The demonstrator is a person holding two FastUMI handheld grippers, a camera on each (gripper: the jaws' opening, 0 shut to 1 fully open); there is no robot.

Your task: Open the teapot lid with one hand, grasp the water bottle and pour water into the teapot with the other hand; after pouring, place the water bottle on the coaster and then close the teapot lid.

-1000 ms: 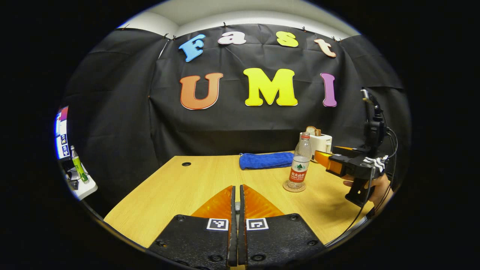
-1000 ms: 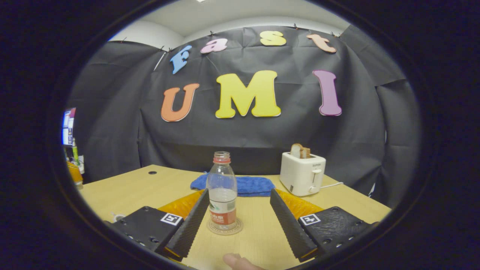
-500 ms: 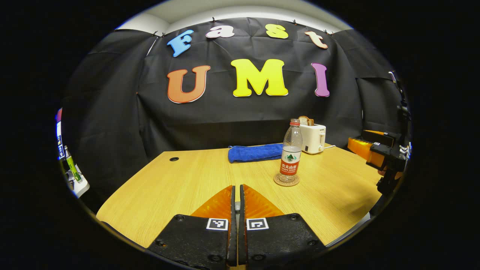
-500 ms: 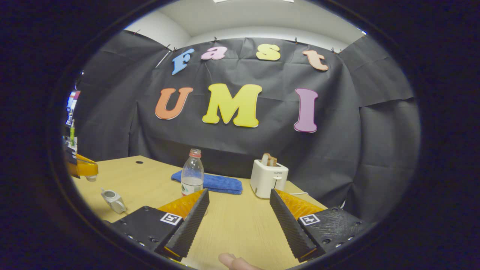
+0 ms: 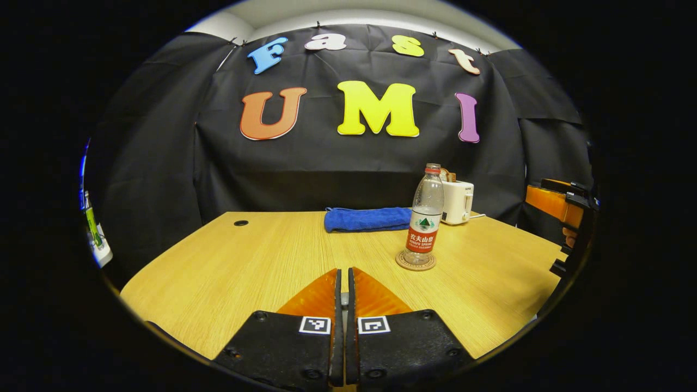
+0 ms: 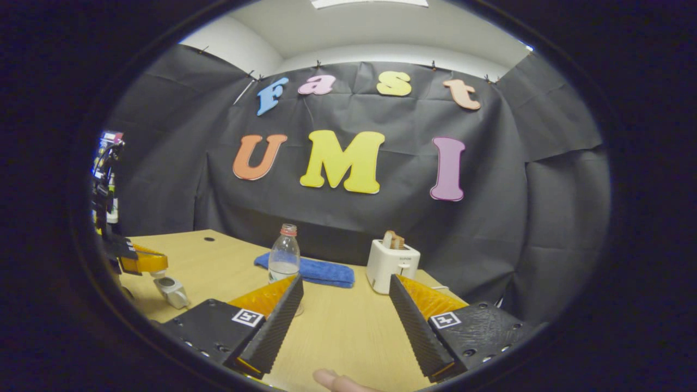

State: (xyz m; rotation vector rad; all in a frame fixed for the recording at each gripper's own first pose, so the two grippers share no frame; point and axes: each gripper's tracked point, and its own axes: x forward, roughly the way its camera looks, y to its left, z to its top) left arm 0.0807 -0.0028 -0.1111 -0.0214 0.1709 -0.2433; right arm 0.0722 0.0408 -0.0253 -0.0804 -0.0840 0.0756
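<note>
Clear plastic water bottle (image 5: 425, 215) stands upright on round cork coaster (image 5: 415, 261), ahead-right of closed, empty left hand-held gripper (image 5: 342, 283). Right hand-held gripper (image 6: 344, 296), jaws wide, has backed away from bottle: placement done; lid closing likely done.

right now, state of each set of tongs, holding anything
Left tongs: closed, nothing between the fingers.
Right tongs: open, empty; the water bottle stands free on its coaster.
</note>
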